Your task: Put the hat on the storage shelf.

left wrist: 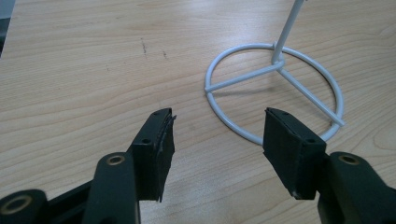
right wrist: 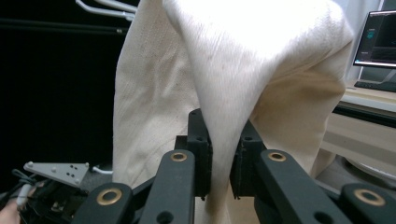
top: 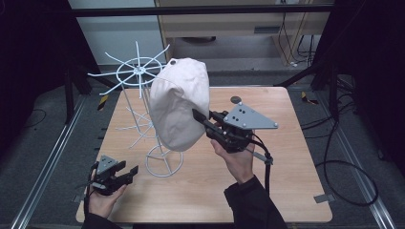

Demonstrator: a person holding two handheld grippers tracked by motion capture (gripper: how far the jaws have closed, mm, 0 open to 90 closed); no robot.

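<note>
A person seated at a wooden worktop [top: 286, 191] works a hand-held gripper in each hand beside a white wire stand [top: 143, 95]. The right hand-held gripper [top: 200, 119], seen from the high view, reaches leftward from the middle of the worktop and has its jaws clamped on a fold of a cream cloth cap [top: 181, 102]. The cap hangs against the right side of the stand, its crown up near the stand's spoked top ring and its lower edge just above the stand's round base [top: 164, 162]. A grey three-cornered plate [top: 249, 118] sits on top of this gripper, and the right hand [top: 237, 160] in a dark sleeve grips it from below.

In the right gripper view, the two black jaws are closed tight on a pinched ridge of the cap [right wrist: 233, 84], the woven fabric rising above them and draping down on both sides.

The left hand-held gripper [top: 128, 172] rests low at the near left corner of the worktop, held in the left hand [top: 102, 198], well apart from the cap. Its jaws stand apart with nothing between them. In the left gripper view, the parted jaws point over bare wood grain toward the stand's base [left wrist: 275, 88], a white wire ring crossed by spokes that meet at the foot of the upright pole. The right-hand jaw tip lies just beside the near rim of that ring.

A small dark disc [top: 235, 99] lies on the far part of the worktop.
</note>
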